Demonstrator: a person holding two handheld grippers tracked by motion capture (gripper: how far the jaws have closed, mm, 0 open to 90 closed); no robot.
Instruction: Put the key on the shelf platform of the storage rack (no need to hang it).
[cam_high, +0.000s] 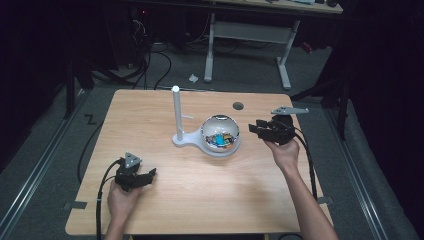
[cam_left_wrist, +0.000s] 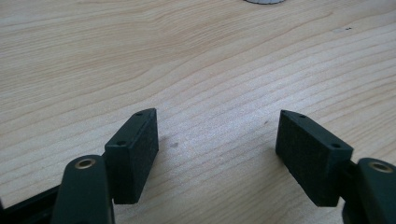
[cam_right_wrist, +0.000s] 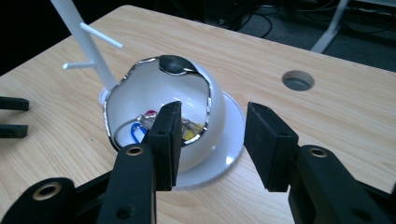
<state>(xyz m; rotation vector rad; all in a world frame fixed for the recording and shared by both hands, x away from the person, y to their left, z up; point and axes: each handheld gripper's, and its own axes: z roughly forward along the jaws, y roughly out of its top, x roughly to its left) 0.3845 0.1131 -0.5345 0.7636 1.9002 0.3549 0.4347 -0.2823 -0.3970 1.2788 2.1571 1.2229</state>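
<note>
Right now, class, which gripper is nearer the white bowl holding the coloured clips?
The right. The right gripper sits just beside the white bowl, jaws open and pointing at it. The left gripper rests near the table's front edge, well away.

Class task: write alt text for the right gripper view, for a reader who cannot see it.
Two open black jaws of the right gripper frame a white bowl holding colourful clips on a wooden table. A white stand rises behind it.
</note>
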